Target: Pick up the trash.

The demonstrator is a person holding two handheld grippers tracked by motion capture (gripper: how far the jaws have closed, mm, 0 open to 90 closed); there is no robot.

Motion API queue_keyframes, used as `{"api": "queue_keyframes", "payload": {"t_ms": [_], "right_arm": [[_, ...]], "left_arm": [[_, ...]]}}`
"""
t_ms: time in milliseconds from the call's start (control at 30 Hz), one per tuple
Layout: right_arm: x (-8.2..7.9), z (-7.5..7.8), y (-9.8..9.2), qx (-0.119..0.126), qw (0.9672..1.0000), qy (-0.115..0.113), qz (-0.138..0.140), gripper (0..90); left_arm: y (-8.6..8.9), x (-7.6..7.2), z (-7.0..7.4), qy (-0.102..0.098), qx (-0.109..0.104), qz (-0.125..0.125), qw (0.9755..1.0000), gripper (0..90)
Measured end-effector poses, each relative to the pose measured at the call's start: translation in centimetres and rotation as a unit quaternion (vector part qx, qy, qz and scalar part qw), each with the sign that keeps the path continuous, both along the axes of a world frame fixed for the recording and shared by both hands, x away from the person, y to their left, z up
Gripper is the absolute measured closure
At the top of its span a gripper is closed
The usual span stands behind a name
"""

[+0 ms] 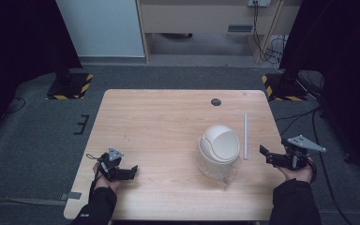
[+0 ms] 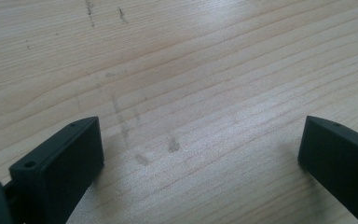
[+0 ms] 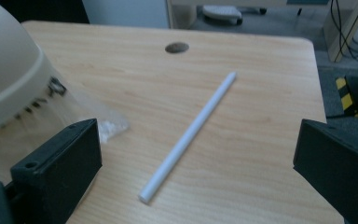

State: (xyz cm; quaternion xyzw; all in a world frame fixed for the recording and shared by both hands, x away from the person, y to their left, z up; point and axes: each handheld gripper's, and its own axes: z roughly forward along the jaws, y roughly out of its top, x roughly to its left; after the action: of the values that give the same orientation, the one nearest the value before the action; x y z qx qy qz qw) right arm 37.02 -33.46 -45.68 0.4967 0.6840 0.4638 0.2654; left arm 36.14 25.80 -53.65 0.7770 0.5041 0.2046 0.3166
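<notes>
Left hand-held gripper [image 1: 130, 172] wide, right hand-held gripper [image 1: 264, 155] wide (both empty); white stick [image 3: 189, 136] btwn jaws

Cream domed bin [image 1: 219, 150] with clear liner, toward the right half of wooden table [image 1: 159, 122]. Thin white rod [image 1: 245, 136] just beside it, along the right edge. Dark round hole [image 1: 216, 101] near the far edge.

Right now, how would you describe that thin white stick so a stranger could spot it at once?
Start at the wooden table and find the cream domed bin on its right half. Just right of the bin, apart from it, lies the thin white stick, flat, pointing away from the person. It is the one long, straight, slender thing there, unlike the round bin and the dark tongs nearby.
</notes>
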Motion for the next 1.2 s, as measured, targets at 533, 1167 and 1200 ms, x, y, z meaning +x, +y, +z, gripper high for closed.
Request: {"api": "queue_keyframes", "payload": {"t_ms": [533,1167,1200], "right_arm": [[-0.1,4.2,2.7,0.018,0.9981,-0.046,0.036,0.6],[0.2,5.7,8.5,0.033,0.9920,-0.045,0.113,1.0],[0.2,5.5,8.6,0.030,0.9921,-0.043,0.114,1.0]], "left_arm": [[0.0,0.1,0.0,0.001,0.000,0.000,1.0000,0.0],[-0.1,0.2,0.0,0.000,0.001,0.003,1.0000,0.0],[-0.1,0.2,0.0,0.000,0.001,0.004,1.0000,0.0]]}}
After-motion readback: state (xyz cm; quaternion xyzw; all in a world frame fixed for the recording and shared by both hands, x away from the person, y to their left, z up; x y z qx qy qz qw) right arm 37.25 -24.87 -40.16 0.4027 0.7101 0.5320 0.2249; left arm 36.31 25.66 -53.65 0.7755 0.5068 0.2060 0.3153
